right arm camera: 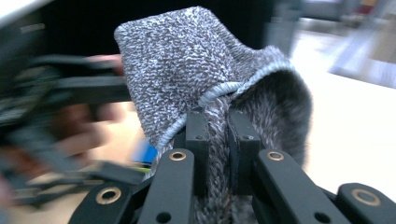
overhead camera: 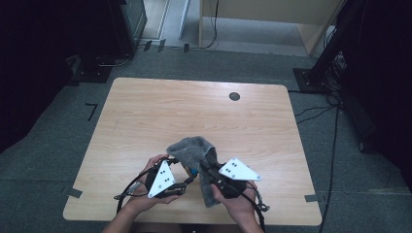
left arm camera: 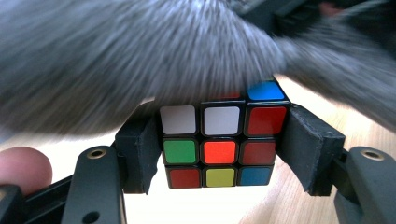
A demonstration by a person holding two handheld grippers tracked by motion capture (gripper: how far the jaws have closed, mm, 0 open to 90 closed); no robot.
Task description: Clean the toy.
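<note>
My left gripper [left arm camera: 217,147] is shut on a colourful puzzle cube [left arm camera: 219,142], its pads pressing the cube's two sides. Over the cube's top hangs a grey knitted cloth [left arm camera: 140,60]. My right gripper [right arm camera: 218,135] is shut on that cloth's [right arm camera: 187,65] pale-trimmed edge, with the fabric bunched between its jaws. In the high view both hands meet near the table's front edge: the left gripper [overhead camera: 187,177] sits at the left, the right gripper [overhead camera: 206,167] beside it, and the cloth [overhead camera: 197,153] drapes between and above them, hiding most of the cube [overhead camera: 191,170].
The wooden table [overhead camera: 145,111] has a small dark round cap [overhead camera: 234,96] near its far edge. Dark stands and cables flank the table on the carpeted floor. A wooden desk stands beyond the far side.
</note>
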